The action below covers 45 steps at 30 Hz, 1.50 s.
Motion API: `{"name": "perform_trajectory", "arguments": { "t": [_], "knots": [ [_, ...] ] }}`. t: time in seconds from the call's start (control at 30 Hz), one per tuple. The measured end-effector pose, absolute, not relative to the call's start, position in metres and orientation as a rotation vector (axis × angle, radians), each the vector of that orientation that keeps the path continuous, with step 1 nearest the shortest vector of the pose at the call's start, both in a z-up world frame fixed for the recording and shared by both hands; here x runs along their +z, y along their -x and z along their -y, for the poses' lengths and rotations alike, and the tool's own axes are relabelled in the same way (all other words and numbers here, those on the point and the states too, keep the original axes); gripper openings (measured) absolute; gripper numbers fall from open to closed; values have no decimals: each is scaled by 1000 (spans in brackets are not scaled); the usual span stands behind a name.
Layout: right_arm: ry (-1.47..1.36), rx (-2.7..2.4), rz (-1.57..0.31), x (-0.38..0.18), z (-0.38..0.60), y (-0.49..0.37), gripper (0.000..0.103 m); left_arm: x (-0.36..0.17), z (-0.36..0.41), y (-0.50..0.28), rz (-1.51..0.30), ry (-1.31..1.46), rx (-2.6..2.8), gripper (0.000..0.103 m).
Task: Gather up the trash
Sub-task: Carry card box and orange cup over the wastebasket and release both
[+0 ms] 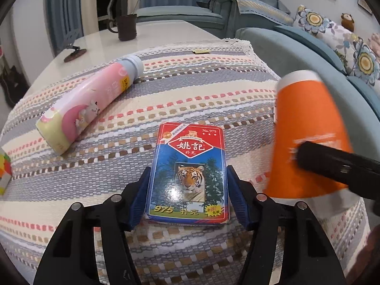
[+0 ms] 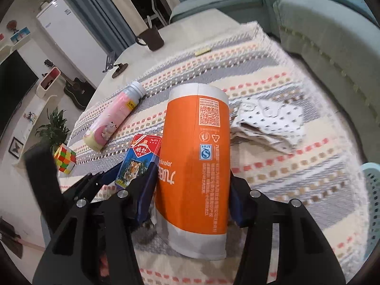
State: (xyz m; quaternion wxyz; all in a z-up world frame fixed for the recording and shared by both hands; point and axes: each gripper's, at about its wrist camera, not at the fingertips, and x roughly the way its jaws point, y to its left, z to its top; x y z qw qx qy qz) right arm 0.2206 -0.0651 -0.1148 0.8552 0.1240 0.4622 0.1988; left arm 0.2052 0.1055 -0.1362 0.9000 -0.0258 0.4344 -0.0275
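A red and blue playing-card box with a tiger picture (image 1: 187,166) lies lengthwise between the blue pads of my left gripper (image 1: 188,169), and both pads touch its long sides. An orange paper cup with grey ends (image 2: 194,156) stands tilted in my right gripper (image 2: 193,174), gripped by the pads on both flanks. In the left wrist view this cup (image 1: 308,128) is blurred at the right, with a black finger (image 1: 332,163) across it. The card box (image 2: 140,156) sits just left of the cup. A pink bottle (image 1: 90,104) lies on its side further back.
A striped woven cloth (image 1: 213,90) covers the table. Crumpled white dotted paper (image 2: 266,123) lies right of the cup. A Rubik's cube (image 2: 64,159) sits at the left edge, a dark mug (image 1: 127,27) at the back. A pale blue perforated basket (image 2: 372,201) is at the right, beside a teal sofa (image 2: 332,47).
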Motion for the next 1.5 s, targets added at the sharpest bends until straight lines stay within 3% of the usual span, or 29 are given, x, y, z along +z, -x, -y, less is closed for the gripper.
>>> {"name": "perform_trajectory", "arguments": {
  "t": [0.23, 0.4, 0.6, 0.8, 1.1, 1.5],
  "knots": [
    [-262, 411, -887, -86, 99, -189, 50, -120, -105, -179, -847, 180, -137, 57],
    [-255, 336, -792, -52, 141, -166, 50, -73, -82, -160, -729, 218, -256, 57],
    [-253, 228, -685, -9, 204, -136, 50, -16, -19, -142, -632, 172, -380, 57],
    [-266, 101, -648, 5, 277, -109, 50, 4, 59, -131, -613, 122, -487, 58],
    [-330, -76, -751, -49, 368, -92, 50, -26, 163, -135, -706, 52, -606, 58],
    [-393, -205, -971, -154, 411, -98, 52, -126, 230, -148, -940, -6, -681, 58]
  ]
}}
